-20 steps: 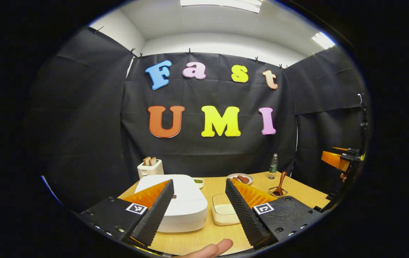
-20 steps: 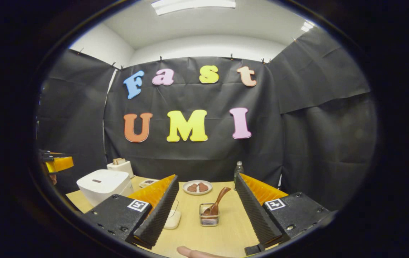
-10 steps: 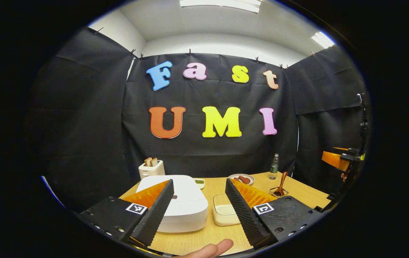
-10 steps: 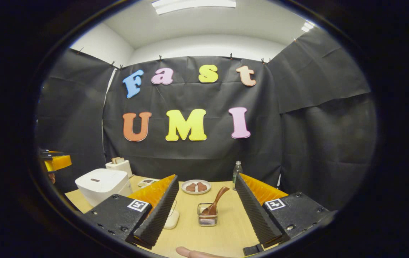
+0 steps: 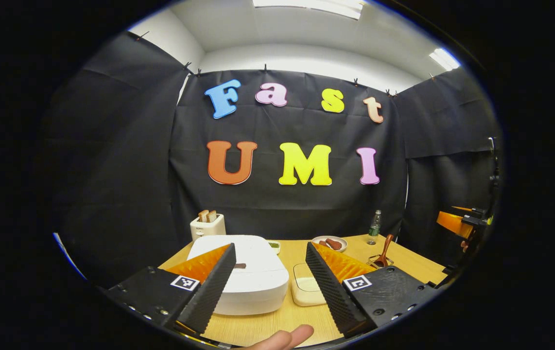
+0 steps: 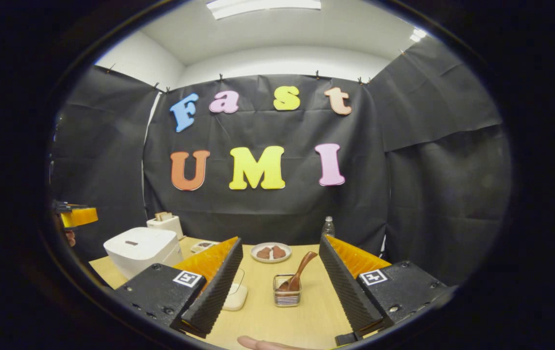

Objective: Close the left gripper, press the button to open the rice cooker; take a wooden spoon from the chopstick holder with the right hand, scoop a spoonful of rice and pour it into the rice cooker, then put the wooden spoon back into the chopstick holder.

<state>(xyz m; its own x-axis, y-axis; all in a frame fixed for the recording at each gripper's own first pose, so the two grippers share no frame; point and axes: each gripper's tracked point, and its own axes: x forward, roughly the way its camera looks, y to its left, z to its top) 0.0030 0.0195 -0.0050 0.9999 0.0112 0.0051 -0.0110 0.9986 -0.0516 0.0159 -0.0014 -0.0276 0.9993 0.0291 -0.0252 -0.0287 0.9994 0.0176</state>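
Observation:
The white rice cooker (image 5: 253, 277) sits lid-down on the wooden table, with a small dark button (image 5: 240, 266) on its top; it also stands at the left (image 6: 141, 250) in the right gripper view. My left gripper (image 5: 270, 282) hangs open just before it, nothing between the fingers. A white container of rice (image 5: 305, 290) lies right of the cooker. A brown wooden spoon (image 6: 300, 276) leans in a wire chopstick holder (image 6: 286, 297) straight ahead of my open right gripper (image 6: 277, 287). The same spoon (image 5: 385, 249) stands far right in the left gripper view.
At the back stand a white toaster (image 5: 207, 226) with bread slices, a small dish (image 5: 273, 246), a plate of brown food (image 6: 270, 252) and a plastic bottle (image 6: 326, 227). A fingertip (image 5: 287, 337) pokes in at the bottom edge. The other gripper (image 5: 457, 222) hovers far right.
Both views have shifted a little; the left gripper has drifted slightly left and closer to the cooker. Both grippers stay open and nothing on the table has moved.

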